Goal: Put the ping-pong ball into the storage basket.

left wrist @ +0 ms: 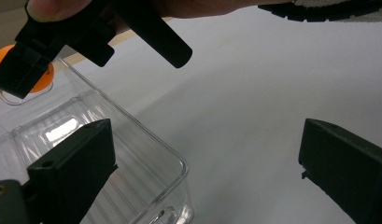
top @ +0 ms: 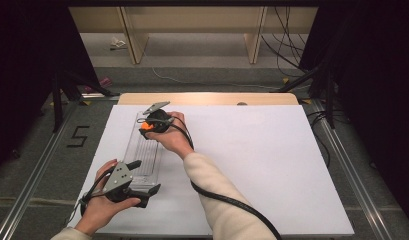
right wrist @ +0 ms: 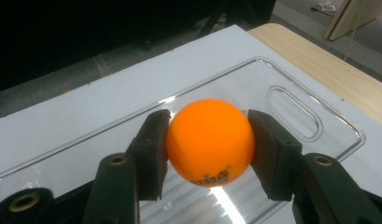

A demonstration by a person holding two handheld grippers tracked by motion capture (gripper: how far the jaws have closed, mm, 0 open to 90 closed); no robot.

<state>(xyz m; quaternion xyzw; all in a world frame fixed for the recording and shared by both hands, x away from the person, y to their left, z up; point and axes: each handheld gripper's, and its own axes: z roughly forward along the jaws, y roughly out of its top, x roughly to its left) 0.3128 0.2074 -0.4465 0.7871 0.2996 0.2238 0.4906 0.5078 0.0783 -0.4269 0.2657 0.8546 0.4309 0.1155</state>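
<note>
A long clear plastic tray (top: 142, 150) lies lengthwise on the left part of the white sheet (top: 262, 160). My right gripper (top: 149, 127) hovers over the tray's far end, shut on an orange ball (right wrist: 209, 140) that sits between its two pads. Under the ball, the tray's far end (right wrist: 291, 112) has a slot-shaped cut-out. At the tray's near end my left gripper (top: 142, 178) rests with jaws wide open. In the left gripper view, the tray's near corner (left wrist: 146, 154) lies beside one jaw and the other jaw stands far off over bare sheet. The ball (left wrist: 45, 78) also peeks out there, upper left.
A bare wooden strip of the table (top: 207, 98) shows beyond the sheet. The right gripper's black cable (top: 232, 202) trails across the sheet's near middle. Dark stands and metal rails flank the table on both sides. The sheet's right half holds nothing.
</note>
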